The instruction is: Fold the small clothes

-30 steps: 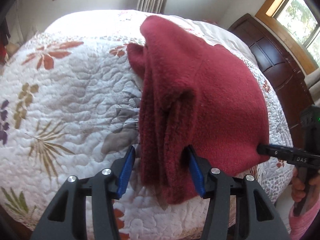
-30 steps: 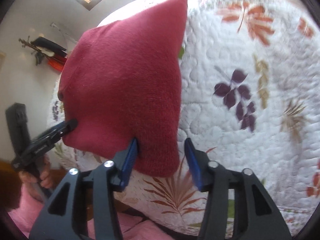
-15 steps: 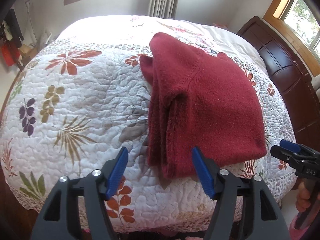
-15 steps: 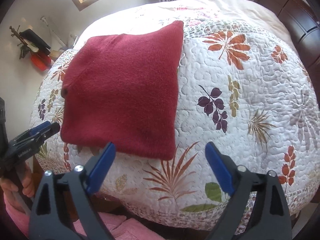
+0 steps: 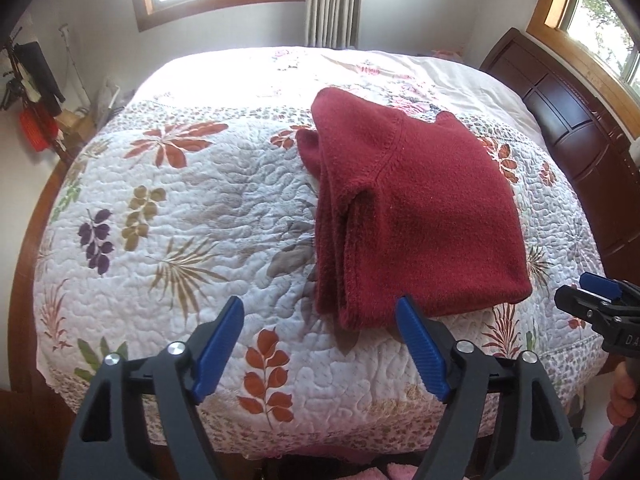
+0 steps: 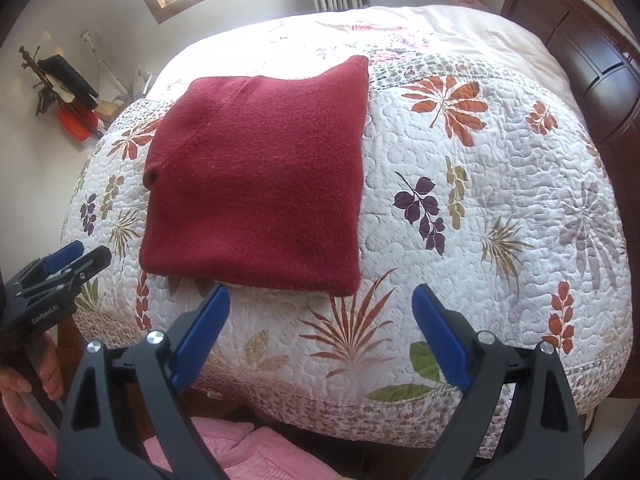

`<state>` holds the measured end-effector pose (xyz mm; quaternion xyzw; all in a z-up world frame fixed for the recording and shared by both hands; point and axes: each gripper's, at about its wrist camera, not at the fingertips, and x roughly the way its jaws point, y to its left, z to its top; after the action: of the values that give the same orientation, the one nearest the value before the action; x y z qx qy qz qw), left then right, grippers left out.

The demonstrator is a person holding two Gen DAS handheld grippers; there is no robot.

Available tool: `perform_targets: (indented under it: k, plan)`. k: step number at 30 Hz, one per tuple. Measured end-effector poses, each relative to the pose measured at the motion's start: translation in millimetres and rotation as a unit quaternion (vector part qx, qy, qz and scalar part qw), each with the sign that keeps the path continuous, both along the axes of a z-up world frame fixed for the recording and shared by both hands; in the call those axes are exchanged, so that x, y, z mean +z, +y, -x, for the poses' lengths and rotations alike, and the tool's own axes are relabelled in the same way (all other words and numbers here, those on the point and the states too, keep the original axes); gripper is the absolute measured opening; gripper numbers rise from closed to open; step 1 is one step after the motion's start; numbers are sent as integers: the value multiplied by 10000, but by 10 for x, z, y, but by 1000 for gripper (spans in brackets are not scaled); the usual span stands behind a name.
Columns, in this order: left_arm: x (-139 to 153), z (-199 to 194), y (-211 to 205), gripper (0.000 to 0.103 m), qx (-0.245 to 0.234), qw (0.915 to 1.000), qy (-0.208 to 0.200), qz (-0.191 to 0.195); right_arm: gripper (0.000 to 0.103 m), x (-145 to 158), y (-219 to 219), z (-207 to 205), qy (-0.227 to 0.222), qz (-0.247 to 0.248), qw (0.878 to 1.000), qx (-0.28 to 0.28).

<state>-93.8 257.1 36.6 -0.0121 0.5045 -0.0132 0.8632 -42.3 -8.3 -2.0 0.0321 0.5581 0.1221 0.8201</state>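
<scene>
A dark red fleece garment (image 5: 416, 216) lies folded into a rough rectangle on the flowered quilt, its layered edge facing left in the left wrist view. From the right wrist it appears as a flat red square (image 6: 260, 184). My left gripper (image 5: 320, 320) hangs open just short of the garment's near edge, touching nothing. My right gripper (image 6: 320, 308) is open as well, wide, with the garment's near corner beyond its left finger. Each gripper shows at the edge of the other's view: the right one (image 5: 600, 304), the left one (image 6: 60, 272).
The quilt (image 5: 180, 220) covers a bed with a dark wooden headboard (image 5: 568, 128) on the right. Windows and a curtain stand behind. A rack with dark and red items (image 6: 64, 92) is at the left wall. Pink fabric (image 6: 248, 452) lies below the bed edge.
Both grippers let go of the red garment, opened wide and pulled back toward the near bed edge. The garment now lies flat and folded on the quilt.
</scene>
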Motion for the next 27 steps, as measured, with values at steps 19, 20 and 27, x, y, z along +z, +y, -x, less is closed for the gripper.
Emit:
perform_targets:
  k: [19, 20, 27]
  plan:
    - [241, 247, -22, 91, 57, 9993, -263, -251, 93, 161, 105, 196, -143, 12, 9999, -74]
    - [247, 257, -22, 91, 55, 9993, -275, -262, 93, 163, 109, 203, -139, 20, 9999, -81]
    - [247, 291, -19, 92, 82, 9988, -293, -388, 93, 144, 137, 232, -159, 224, 9995, -152]
